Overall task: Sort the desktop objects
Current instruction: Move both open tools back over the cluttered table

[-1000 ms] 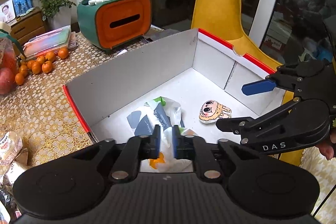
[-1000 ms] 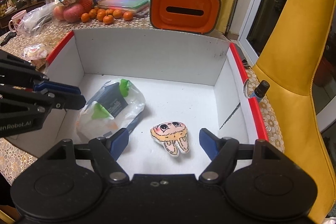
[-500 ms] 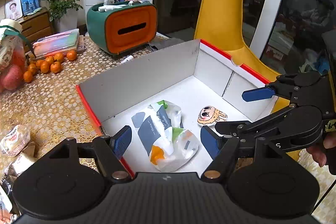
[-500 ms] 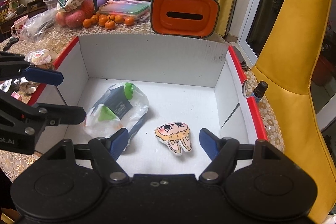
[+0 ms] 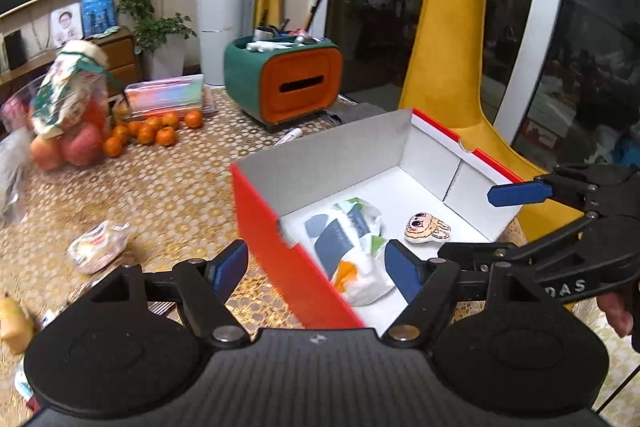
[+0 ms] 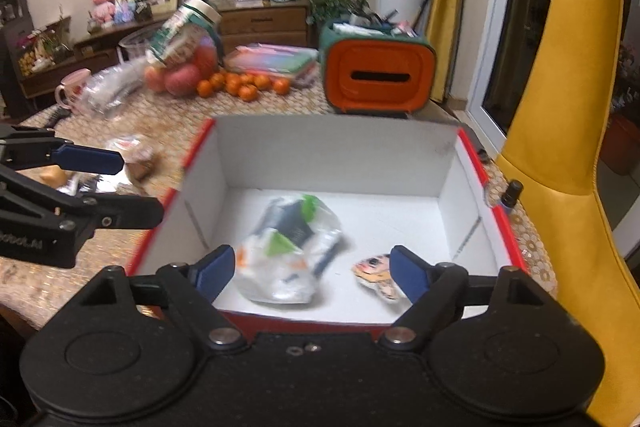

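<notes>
A red box with a white inside (image 5: 260,211) (image 6: 448,151) stands on the table. In it lie a clear plastic packet (image 5: 352,247) (image 6: 288,251) and a small cartoon-face pad (image 5: 426,227) (image 6: 376,269). My left gripper (image 5: 316,273) is open and empty, above the box's near left corner. My right gripper (image 6: 306,273) is open and empty, above the box's near wall. Each gripper shows in the other's view: the right one at the right (image 5: 516,223), the left one at the left (image 6: 120,183).
A wrapped snack (image 5: 98,247) and other small items (image 5: 14,323) lie on the gold tablecloth left of the box. Behind stand an orange-green organiser (image 5: 288,87) (image 6: 378,79), tangerines (image 5: 156,131), a fruit bag (image 5: 68,123) and a small bottle (image 6: 512,193). A yellow chair (image 6: 568,107) is at the right.
My left gripper opened and let go of the plastic packet, then drew back up and to the left of the box. My right gripper also drew back and rose.
</notes>
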Available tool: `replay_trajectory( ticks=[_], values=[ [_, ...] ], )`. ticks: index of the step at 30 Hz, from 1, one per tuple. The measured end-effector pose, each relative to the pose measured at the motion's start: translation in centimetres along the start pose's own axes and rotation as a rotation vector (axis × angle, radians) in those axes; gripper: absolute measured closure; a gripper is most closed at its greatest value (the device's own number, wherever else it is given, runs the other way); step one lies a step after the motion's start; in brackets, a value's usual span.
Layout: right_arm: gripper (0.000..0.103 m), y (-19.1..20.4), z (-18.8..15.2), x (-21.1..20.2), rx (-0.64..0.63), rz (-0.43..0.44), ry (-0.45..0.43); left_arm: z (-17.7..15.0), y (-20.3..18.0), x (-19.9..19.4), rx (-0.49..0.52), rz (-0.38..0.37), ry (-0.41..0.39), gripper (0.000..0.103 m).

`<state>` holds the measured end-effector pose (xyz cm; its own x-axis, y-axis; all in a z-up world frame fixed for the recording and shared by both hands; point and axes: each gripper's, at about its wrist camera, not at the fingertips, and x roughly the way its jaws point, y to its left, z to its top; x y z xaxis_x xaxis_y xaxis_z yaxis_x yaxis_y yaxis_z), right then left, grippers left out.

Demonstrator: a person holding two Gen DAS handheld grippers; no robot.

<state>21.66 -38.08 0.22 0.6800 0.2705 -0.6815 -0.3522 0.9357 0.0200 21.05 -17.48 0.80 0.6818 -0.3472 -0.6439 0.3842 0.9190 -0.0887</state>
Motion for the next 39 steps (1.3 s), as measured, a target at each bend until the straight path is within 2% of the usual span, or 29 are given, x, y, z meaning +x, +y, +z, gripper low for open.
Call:
replay_trajectory(
  ticks=[11,12,14,28,39],
  values=[
    [0.006,5.5,-0.1,-1.9,-0.026,0.065,-0.06,-3.4,5.0,-4.8,-0.1,0.048,-0.047,0.015],
    [0.004,6.1,-0.1,-1.9,-0.031,0.067,-0.063,-3.7,5.6,-5.2,-0.116,0.053,-0.049,0.013],
    [0.002,7.1,-0.2,-1.7,-0.042,0.068,-0.061,-4.6,6.8,-6.0,-0.145,0.069,-0.055,0.0],
    [0.001,14.8,-0.1,1.1,-0.085,0.103,-0.045,-11.4,13.7,-10.0,-0.242,0.183,-0.065,0.0],
    [0.001,17.6,-0.3,4.4,-0.089,0.098,-0.007,-13.7,17.2,-8.9,-0.228,0.254,-0.021,0.0]
  ],
)
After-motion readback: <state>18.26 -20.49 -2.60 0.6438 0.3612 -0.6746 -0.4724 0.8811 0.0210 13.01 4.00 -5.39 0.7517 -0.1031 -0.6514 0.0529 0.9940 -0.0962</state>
